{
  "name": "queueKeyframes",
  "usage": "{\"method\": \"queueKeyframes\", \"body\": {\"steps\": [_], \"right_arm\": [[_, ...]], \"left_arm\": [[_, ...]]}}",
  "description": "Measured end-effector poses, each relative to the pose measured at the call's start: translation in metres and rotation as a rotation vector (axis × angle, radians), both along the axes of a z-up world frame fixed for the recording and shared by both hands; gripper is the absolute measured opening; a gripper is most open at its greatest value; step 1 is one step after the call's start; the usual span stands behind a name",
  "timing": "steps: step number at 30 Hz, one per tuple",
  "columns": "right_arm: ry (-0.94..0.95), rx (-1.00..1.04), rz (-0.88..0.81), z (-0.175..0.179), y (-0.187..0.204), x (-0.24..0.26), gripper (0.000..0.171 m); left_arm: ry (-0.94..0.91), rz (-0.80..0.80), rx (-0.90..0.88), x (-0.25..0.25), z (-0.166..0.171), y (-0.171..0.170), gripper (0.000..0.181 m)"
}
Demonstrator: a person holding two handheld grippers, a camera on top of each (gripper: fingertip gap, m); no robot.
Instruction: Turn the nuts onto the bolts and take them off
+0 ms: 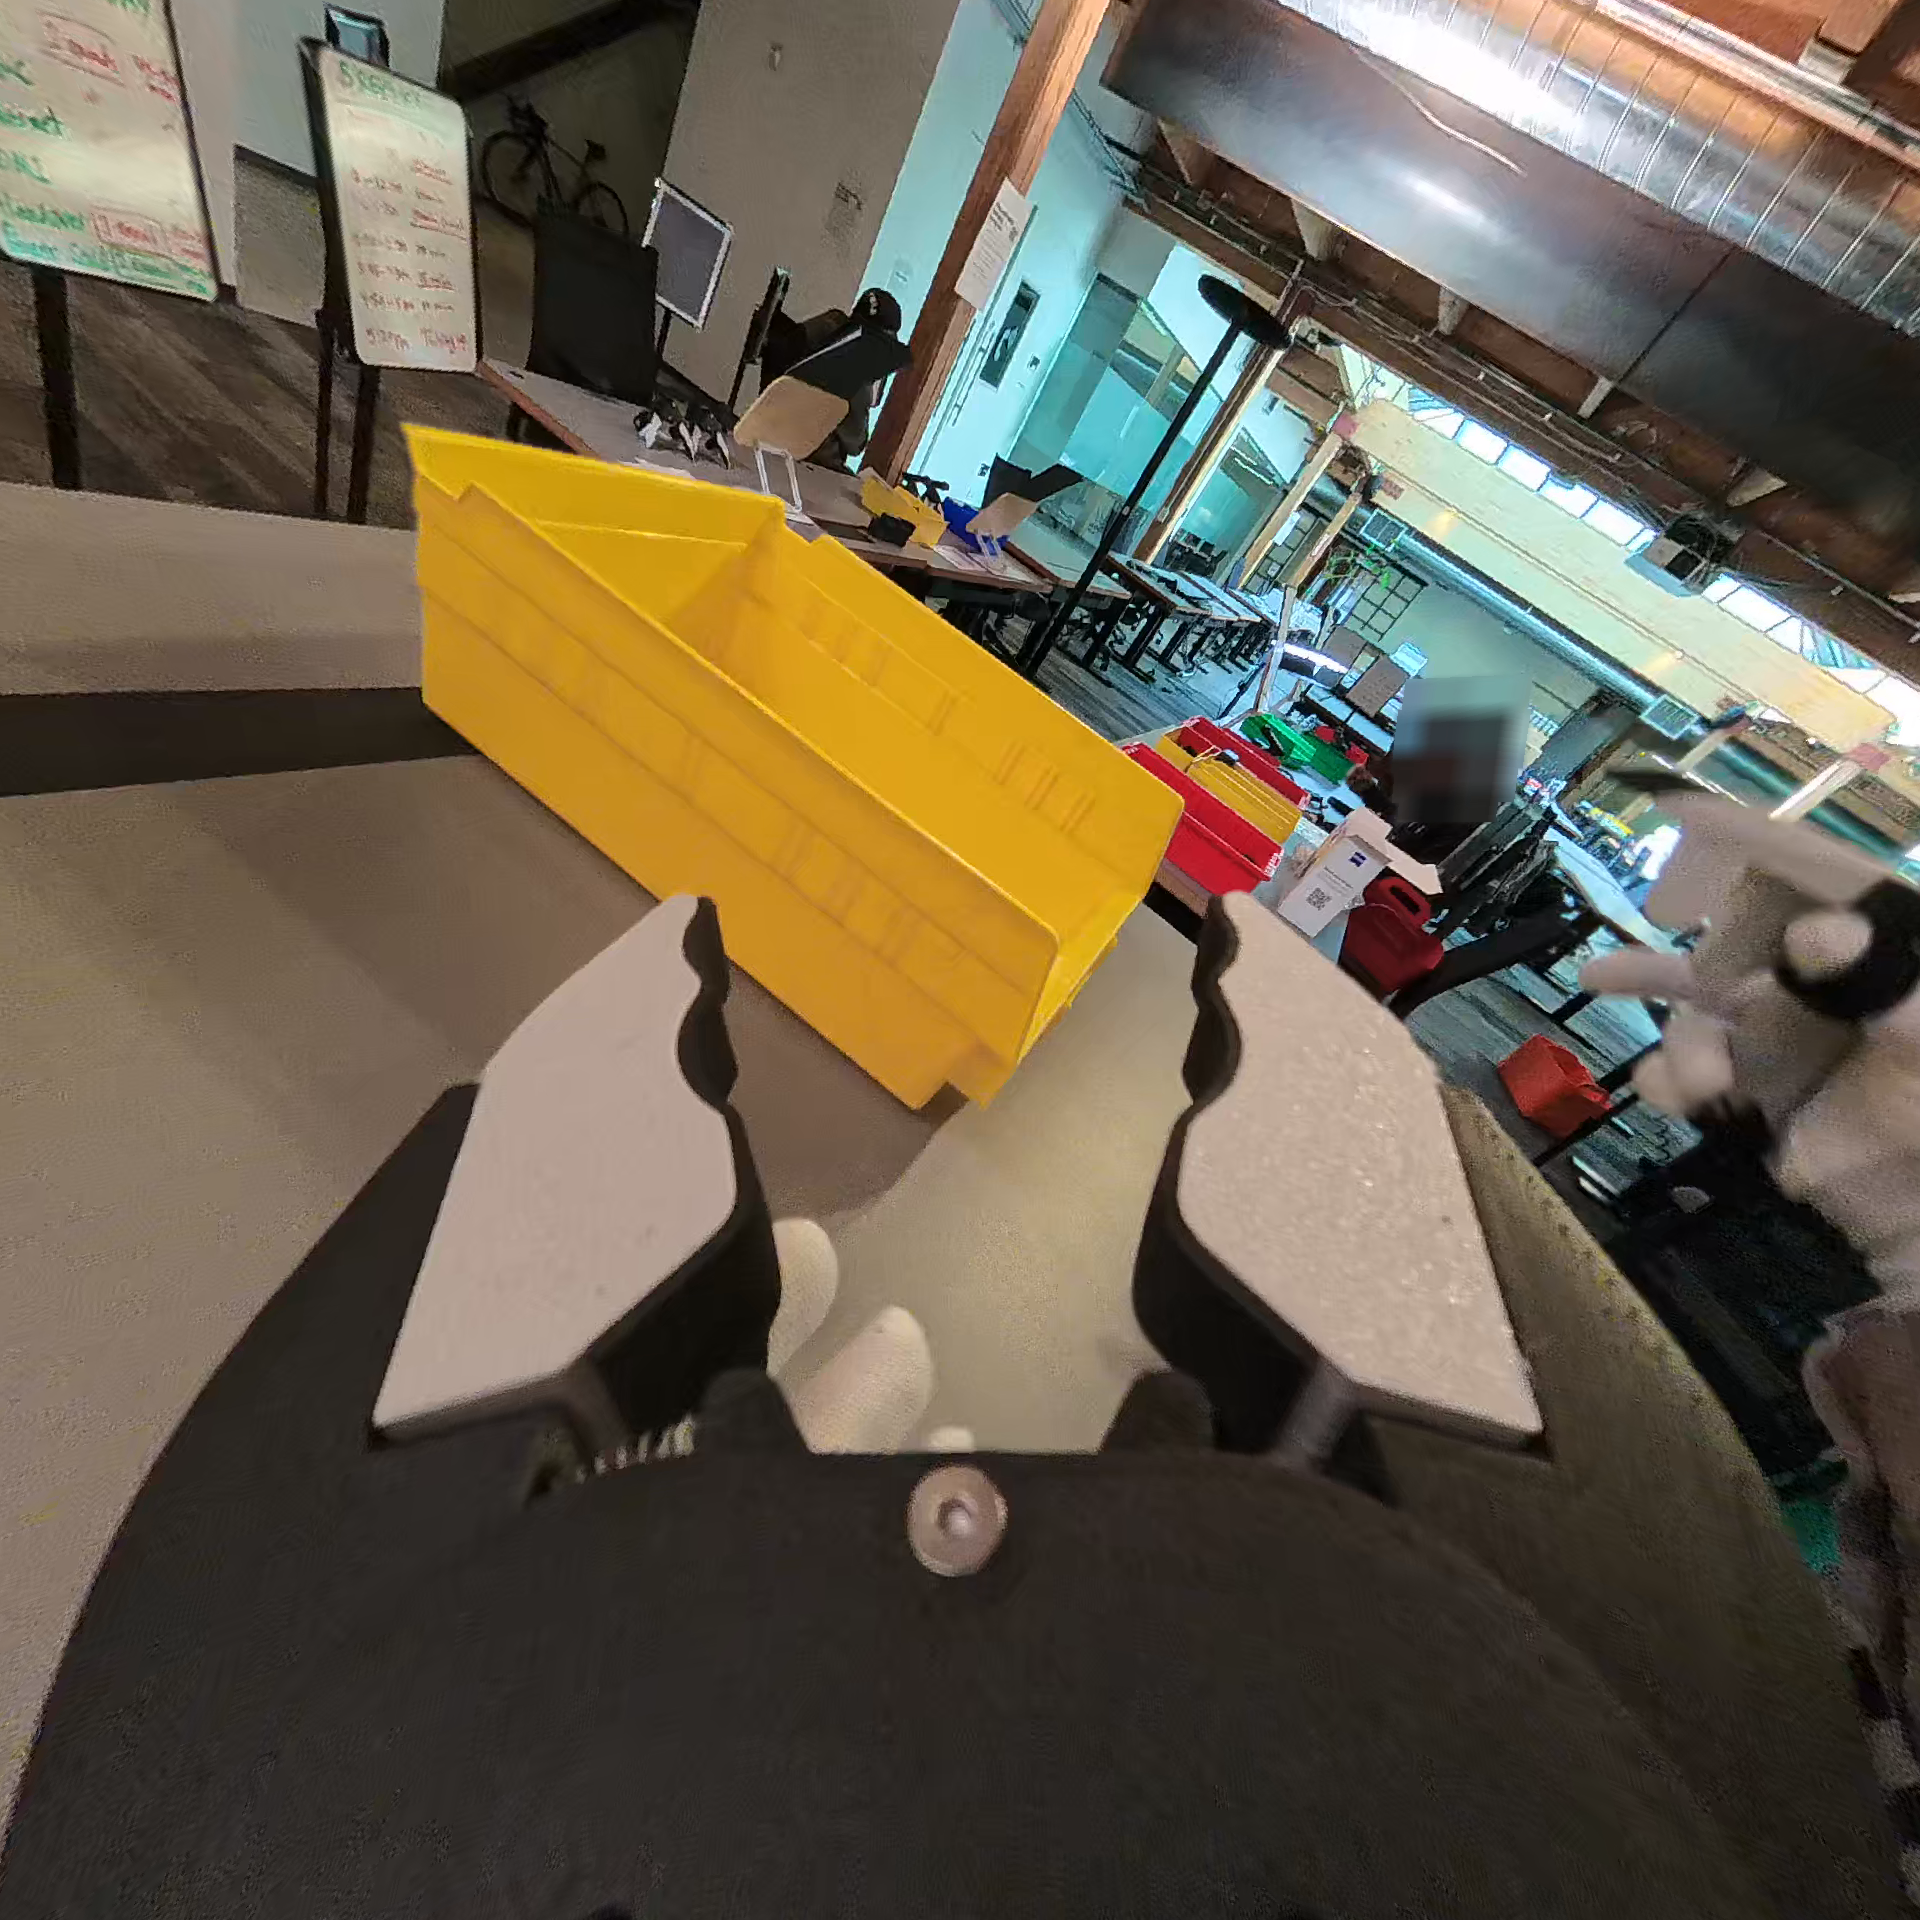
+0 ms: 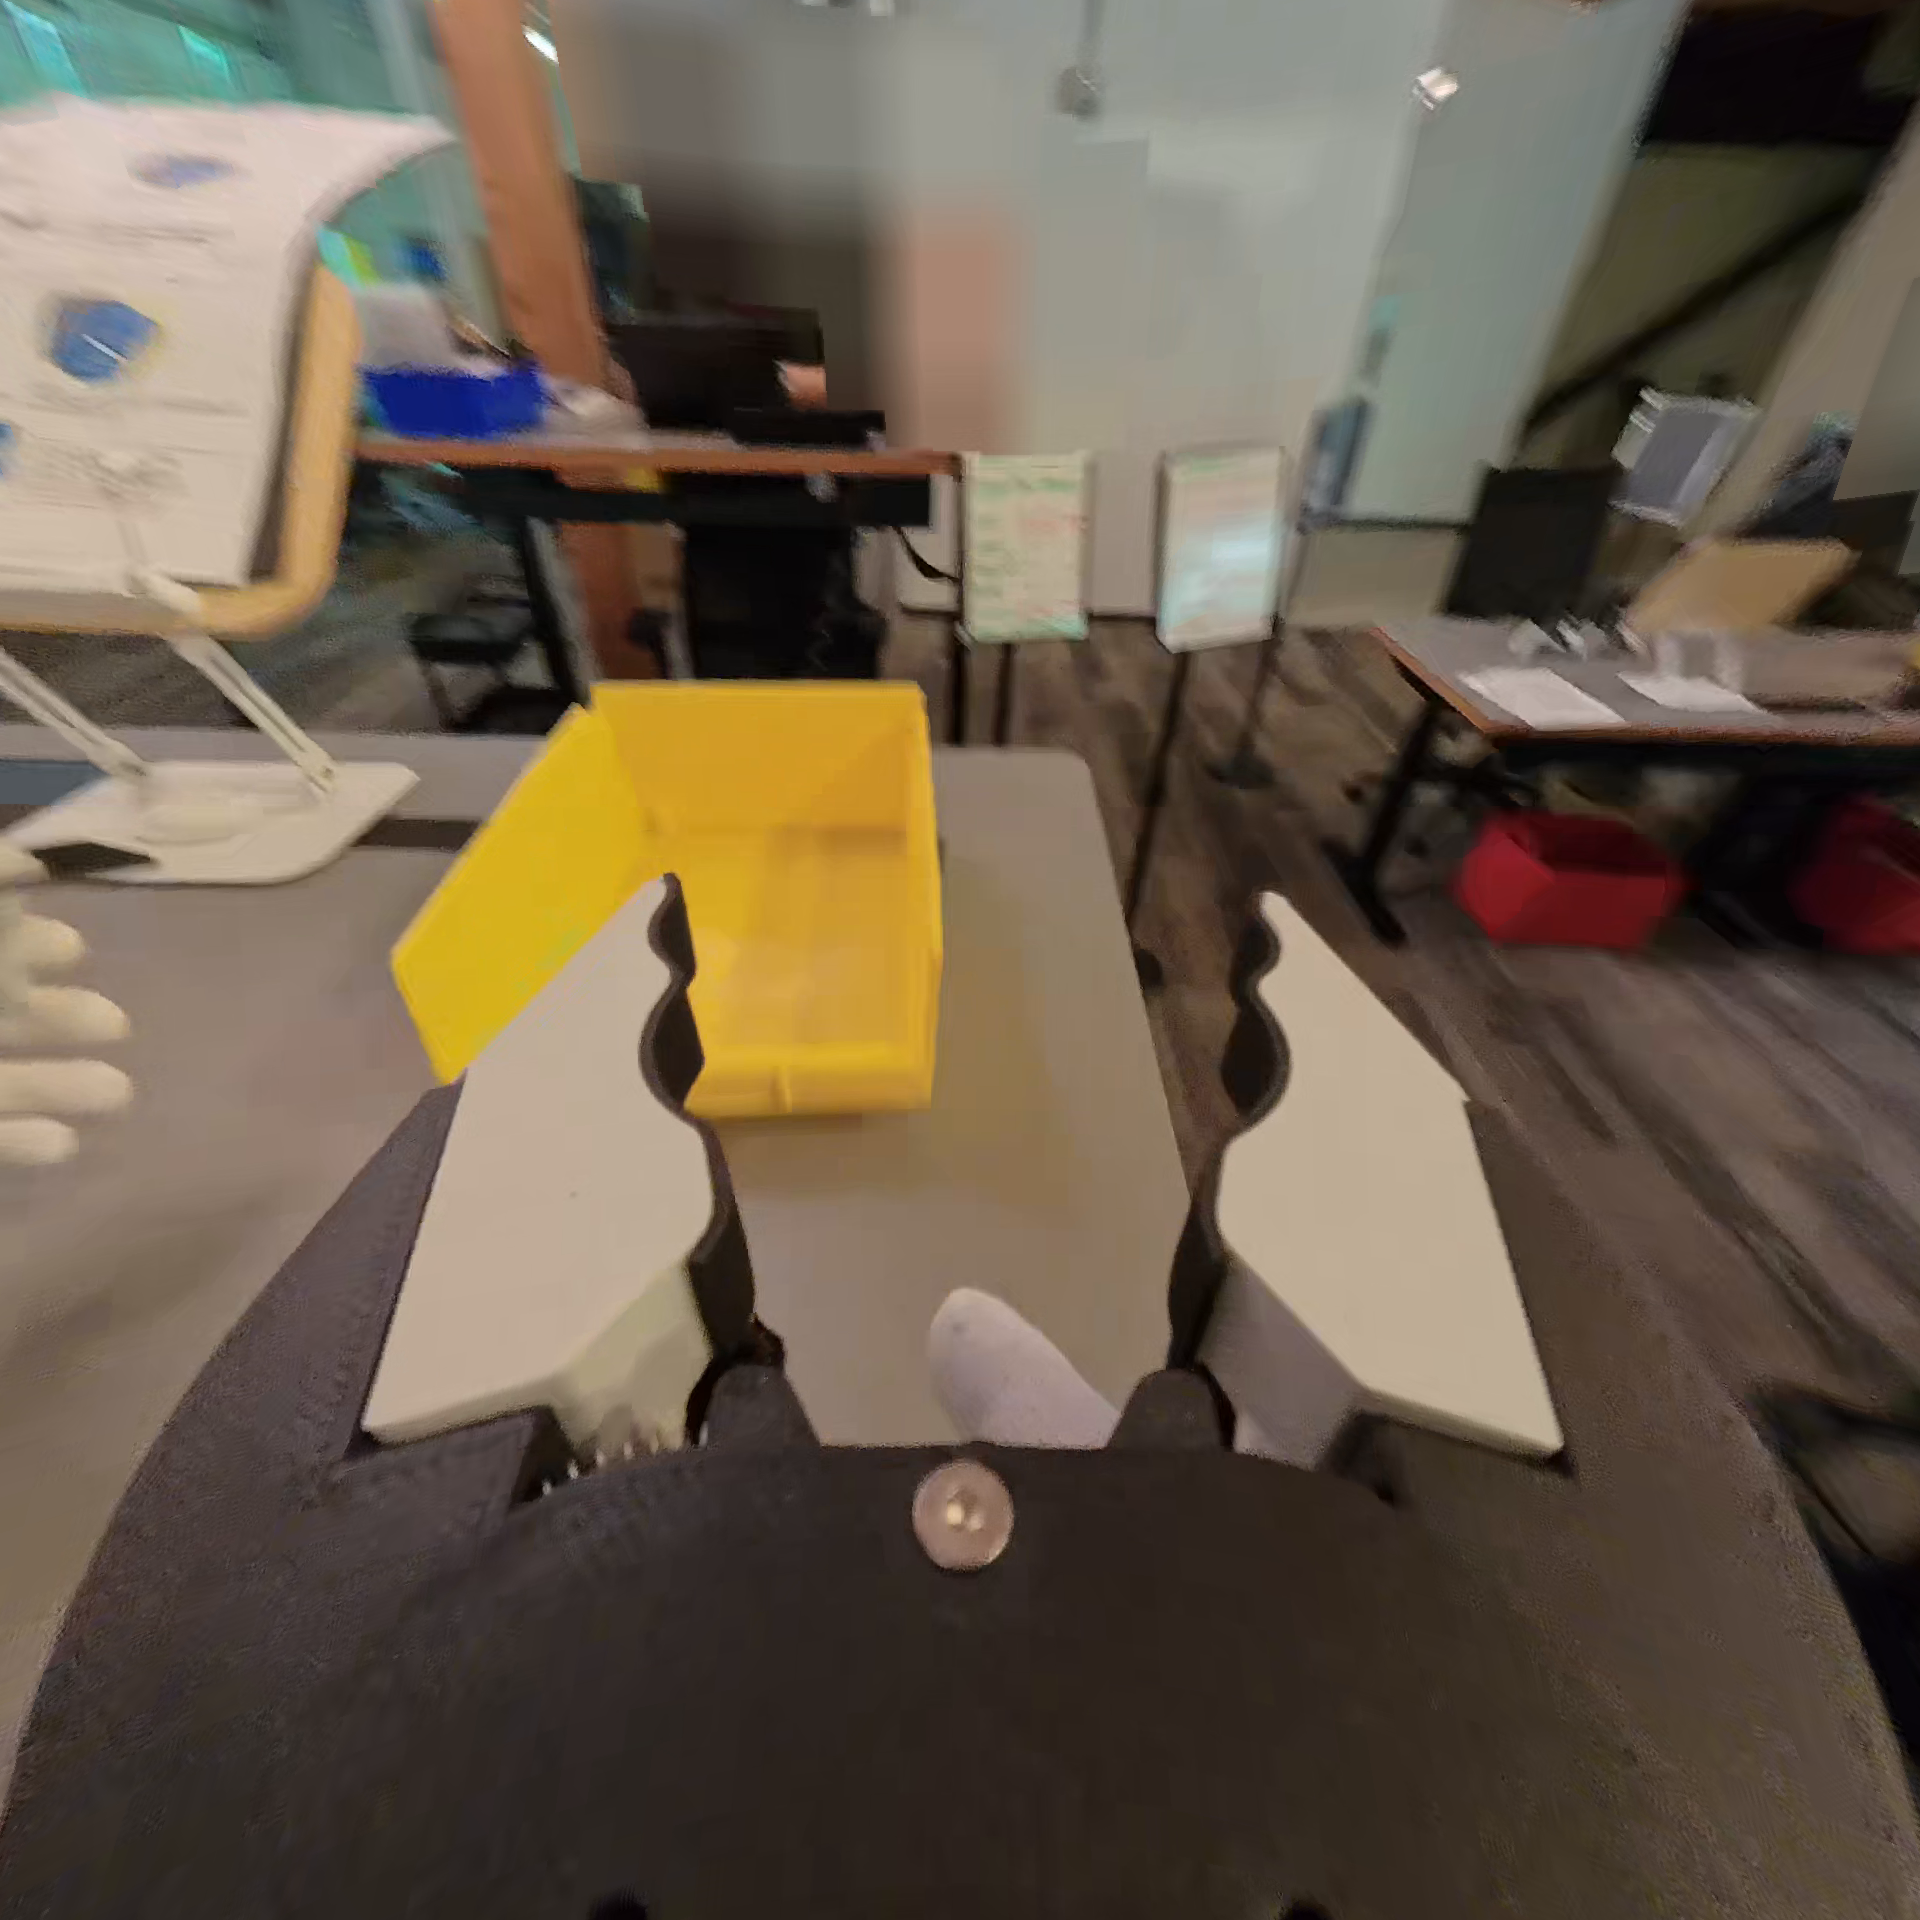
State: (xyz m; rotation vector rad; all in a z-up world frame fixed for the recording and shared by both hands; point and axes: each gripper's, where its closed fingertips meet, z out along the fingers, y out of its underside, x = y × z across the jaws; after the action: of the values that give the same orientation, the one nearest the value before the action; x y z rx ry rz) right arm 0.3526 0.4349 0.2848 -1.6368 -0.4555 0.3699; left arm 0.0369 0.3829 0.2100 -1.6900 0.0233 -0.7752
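In the left wrist view, the left gripper [image 1: 956, 935] is hovering over the grey table [image 1: 208, 987] with its 2 fingers spread apart and gripping nothing, the yellow bin [image 1: 790, 748] lying just ahead, and a white-gloved hand [image 1: 1756, 997] is showing at the right edge. In the right wrist view, which is blurred, the right gripper [image 2: 966, 914] is likewise gaping wide and empty, facing the yellow bin's [image 2: 769, 883] open interior, where no nuts or bolts are showing.

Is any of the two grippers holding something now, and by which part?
Nothing is held. The left gripper and the right gripper both have jaws wide apart with only the table between them.
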Motion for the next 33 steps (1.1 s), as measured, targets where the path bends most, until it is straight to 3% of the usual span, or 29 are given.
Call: {"method": "queueKeyframes", "body": {"steps": [3, 6, 12, 15, 23, 33], "right_arm": [[-0.062, -0.100, -0.129, -0.048, -0.047, 0.029, 0.128], [-0.050, -0.263, -0.131, -0.110, -0.069, 0.037, 0.148], [-0.203, -0.359, -0.084, -0.177, -0.094, 0.028, 0.160], [-0.250, -0.379, -0.062, -0.196, -0.100, 0.023, 0.161], [-0.345, -0.394, -0.100, -0.205, -0.102, 0.034, 0.160], [-0.428, -0.490, -0.044, -0.218, -0.092, 0.034, 0.161]], "left_arm": [[-0.055, -0.003, -0.031, -0.019, -0.001, -0.020, 0.083], [-0.103, 0.010, -0.079, -0.036, -0.009, -0.037, 0.082], [-0.059, 0.012, -0.066, -0.052, 0.003, -0.075, 0.082], [-0.031, 0.014, -0.054, -0.057, 0.008, -0.094, 0.082], [0.029, 0.025, -0.074, -0.073, -0.002, -0.131, 0.082], [0.092, 0.055, -0.134, -0.094, -0.031, -0.148, 0.082]]}}
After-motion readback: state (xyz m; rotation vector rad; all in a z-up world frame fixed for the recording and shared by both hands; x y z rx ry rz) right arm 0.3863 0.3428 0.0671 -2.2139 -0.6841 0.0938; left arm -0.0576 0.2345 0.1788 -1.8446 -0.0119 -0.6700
